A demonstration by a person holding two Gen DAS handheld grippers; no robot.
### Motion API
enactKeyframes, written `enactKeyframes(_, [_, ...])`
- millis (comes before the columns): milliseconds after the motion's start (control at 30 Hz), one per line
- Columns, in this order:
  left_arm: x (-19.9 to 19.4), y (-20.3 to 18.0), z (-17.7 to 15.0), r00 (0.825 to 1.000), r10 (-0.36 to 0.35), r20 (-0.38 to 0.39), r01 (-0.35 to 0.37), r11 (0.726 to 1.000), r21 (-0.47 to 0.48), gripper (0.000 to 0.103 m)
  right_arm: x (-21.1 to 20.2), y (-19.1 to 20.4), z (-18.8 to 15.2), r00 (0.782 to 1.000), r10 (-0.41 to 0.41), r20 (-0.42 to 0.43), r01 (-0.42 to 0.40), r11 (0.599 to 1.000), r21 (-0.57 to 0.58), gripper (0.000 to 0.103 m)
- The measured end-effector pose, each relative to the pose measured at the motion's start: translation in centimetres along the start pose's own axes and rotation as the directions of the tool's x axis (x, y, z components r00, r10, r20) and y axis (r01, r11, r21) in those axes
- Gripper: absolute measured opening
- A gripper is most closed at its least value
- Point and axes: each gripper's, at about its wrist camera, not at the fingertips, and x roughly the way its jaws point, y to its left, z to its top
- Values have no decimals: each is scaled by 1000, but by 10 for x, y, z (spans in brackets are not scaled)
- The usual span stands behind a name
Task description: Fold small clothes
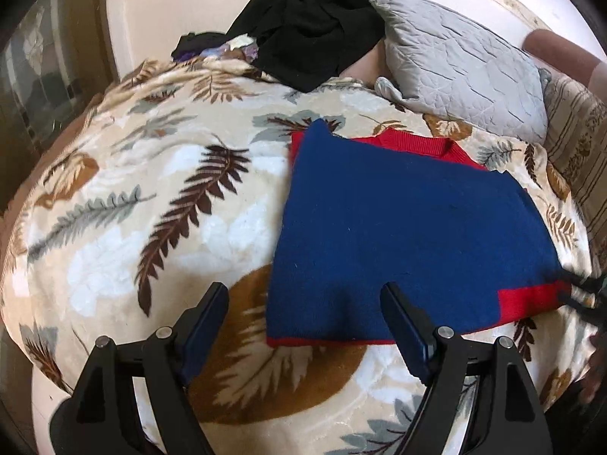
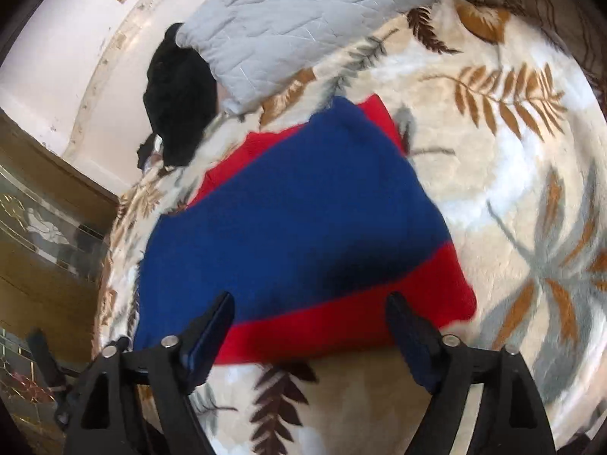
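A blue and red knit garment lies folded flat on the leaf-patterned blanket, its red collar at the far side and a red band along the near edge. My left gripper hovers open over the garment's near left corner, with nothing pressed between its pads. In the right wrist view the same garment fills the middle, its red hem nearest. My right gripper stands open just above that red hem and grips nothing. The right wrist view is blurred by motion.
A grey quilted pillow and a heap of black clothes lie at the far side of the bed by the pale wall. A striped cushion sits at the right. A wooden cabinet with glass stands beside the bed.
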Motion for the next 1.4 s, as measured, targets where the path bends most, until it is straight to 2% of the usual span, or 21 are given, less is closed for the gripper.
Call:
enactKeyframes(67, [-1,-1,-2,1000,-1,-4,1,1000,9,82,-7,-19,-3,997,59,48,-63,994,94,86])
enactKeyframes(200, [-5,-1,-3,1000,26,15,-26,999,32,82,-25,-17,-4,992,96,84,-108,983,149,87])
enactKeyframes(267, [-2,2,-2,1000,18,5,-18,1000,10,82,-25,-25,-16,984,160,80,-174,960,220,87])
enactKeyframes(333, [2,2,-2,1000,16,-4,-16,1000,0,82,-19,-39,-30,982,184,51,-191,934,302,87])
enactKeyframes(400, [6,0,-2,1000,13,-11,-13,1000,4,82,-12,-49,-35,974,218,68,-227,905,360,87])
enactKeyframes(633, [28,-19,4,999,-9,-44,10,1000,14,82,-8,-63,-6,973,174,151,-222,882,416,86])
enactKeyframes(667, [29,-20,5,999,-5,-45,5,1000,13,82,-7,-57,0,980,142,140,-186,905,382,80])
enactKeyframes(700, [31,-20,6,999,-4,-44,4,1000,10,83,2,-51,9,989,105,107,-136,927,350,41])
enactKeyframes(733, [33,-20,6,999,0,-47,0,1000,7,83,10,-50,12,994,84,65,-102,935,340,7])
enactKeyframes(767, [35,-19,7,999,2,-50,-2,1000,7,83,12,-48,12,997,63,47,-75,941,330,10])
enactKeyframes(833, [30,-16,9,999,-5,-36,6,1000,5,83,-6,-38,8,996,16,88,-40,961,274,9])
enactKeyframes(900, [15,-10,13,999,-5,33,6,1000,-19,83,-31,-32,1,989,-29,143,-5,973,231,9])
enactKeyframes(933, [7,-8,15,997,-10,79,13,999,-34,83,-30,-36,-1,990,-51,129,21,974,223,10])
enactKeyframes(967, [4,-7,19,995,-15,99,19,999,-46,83,-17,-46,-3,996,-74,59,58,971,230,14])
enactKeyframes(1000, [4,-7,21,994,-20,108,26,998,-58,83,-7,-57,-6,999,-36,15,31,966,256,17])
enactKeyframes(1033, [5,-9,25,992,-39,117,47,996,-70,83,-10,-63,-8,999,3,42,-14,963,268,18])
enactKeyframes(1067, [7,-12,26,992,-52,118,60,996,-67,83,-15,-63,-8,999,11,45,-22,966,256,25])
enactKeyframes(1167, [26,-27,28,994,-61,92,62,998,-12,83,-37,-57,-6,998,10,66,-22,981,194,82])
enactKeyframes(1267, [69,-41,20,999,-28,-21,29,998,50,83,-56,-49,15,994,-10,112,-2,994,113,82])
enactKeyframes(1333, [74,-46,13,1000,13,19,-14,996,93,89,-52,-37,37,992,8,125,-18,997,80,82])
enactKeyframes(1400, [75,-46,13,1000,9,15,-10,996,92,89,-36,-32,70,994,27,102,-28,999,15,82])
